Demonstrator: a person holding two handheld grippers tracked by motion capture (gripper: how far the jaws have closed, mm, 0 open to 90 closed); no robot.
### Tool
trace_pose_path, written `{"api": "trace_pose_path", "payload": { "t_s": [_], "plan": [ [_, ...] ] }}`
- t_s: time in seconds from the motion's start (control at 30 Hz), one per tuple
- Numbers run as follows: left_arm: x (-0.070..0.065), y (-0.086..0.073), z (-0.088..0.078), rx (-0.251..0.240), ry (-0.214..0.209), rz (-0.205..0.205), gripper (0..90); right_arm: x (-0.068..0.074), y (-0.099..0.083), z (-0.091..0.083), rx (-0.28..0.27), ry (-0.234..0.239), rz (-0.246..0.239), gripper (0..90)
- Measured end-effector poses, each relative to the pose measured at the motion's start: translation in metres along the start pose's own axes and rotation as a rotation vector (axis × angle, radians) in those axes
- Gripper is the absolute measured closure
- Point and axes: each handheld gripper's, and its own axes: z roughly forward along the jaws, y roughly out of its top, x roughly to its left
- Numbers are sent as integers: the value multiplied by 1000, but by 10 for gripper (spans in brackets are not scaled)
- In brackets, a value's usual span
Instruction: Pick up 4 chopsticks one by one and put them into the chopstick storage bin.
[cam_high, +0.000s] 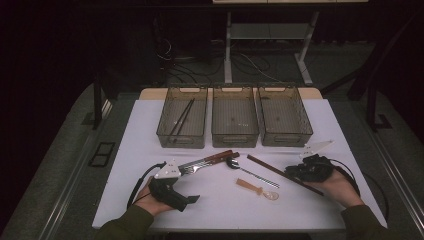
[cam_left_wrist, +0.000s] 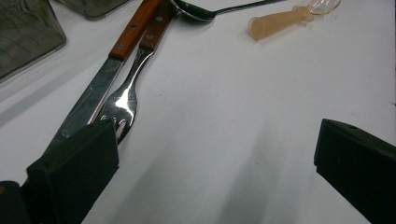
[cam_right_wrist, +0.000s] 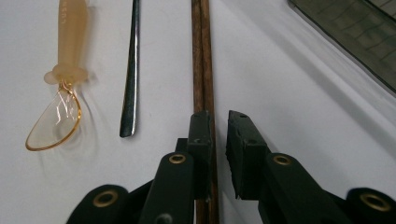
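A pair of brown chopsticks (cam_high: 285, 175) (cam_right_wrist: 201, 56) lies slanted on the white table at the right. My right gripper (cam_high: 292, 172) (cam_right_wrist: 220, 116) is low over its near end, jaws drawn narrow. The sticks run along the left jaw's inner side, and a slit of table shows before the other jaw. My left gripper (cam_high: 187, 186) (cam_left_wrist: 215, 140) stands wide open at the front left, one jaw by the tines of a fork (cam_left_wrist: 123, 100) and the blade of a knife (cam_left_wrist: 93, 93), both wooden-handled. Nothing is between its jaws.
A metal spoon (cam_high: 250, 171) (cam_right_wrist: 132, 70) and a clear spoon with a beige handle (cam_high: 257, 189) (cam_right_wrist: 65, 70) lie mid-table. Three smoky bins stand in a row behind: the left bin (cam_high: 182, 142) holds dark chopsticks (cam_high: 182, 117); the middle bin (cam_high: 235, 140) and right bin (cam_high: 287, 140) look bare.
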Motion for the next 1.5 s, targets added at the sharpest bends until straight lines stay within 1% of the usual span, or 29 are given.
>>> {"api": "trace_pose_path", "payload": {
  "t_s": [0.27, 0.37, 0.4, 0.5, 0.63, 0.8, 0.9, 0.97, 1.07, 1.27, 1.5],
  "plan": [
    [0, 0, 0, 1, 1, -2, 0, 0, 0, 1, 4, -8, 2, 793],
    [0, 0, 0, 1, 2, -1, 0, 0, 1, 1, 5, -7, -7, 793],
    [0, 0, 0, 2, 2, -2, 0, 1, 1, 1, 4, -9, -2, 792],
    [0, 0, 0, 3, 2, 0, 0, -1, 2, 0, -7, -44, -11, 802],
    [0, 0, 0, 3, 2, -1, 0, -3, 1, 0, -7, -50, -2, 802],
    [0, 0, 0, 4, 2, -1, 0, -1, 2, -1, -21, -41, -7, 801],
    [0, 0, 0, 3, 1, 0, 0, 1, 3, -1, -26, -23, -8, 800],
    [0, 0, 0, 4, 2, 0, 0, 2, 3, 1, -19, -25, -17, 801],
    [0, 0, 0, 3, 1, 1, 0, 2, 3, 4, -4, -25, -17, 801],
    [0, 0, 0, 4, 1, 0, 0, 2, 3, 8, 20, -43, -30, 806],
    [0, 0, 0, 7, 0, 5, 0, 2, 1, 8, 17, -44, -41, 840]
  ]
}}
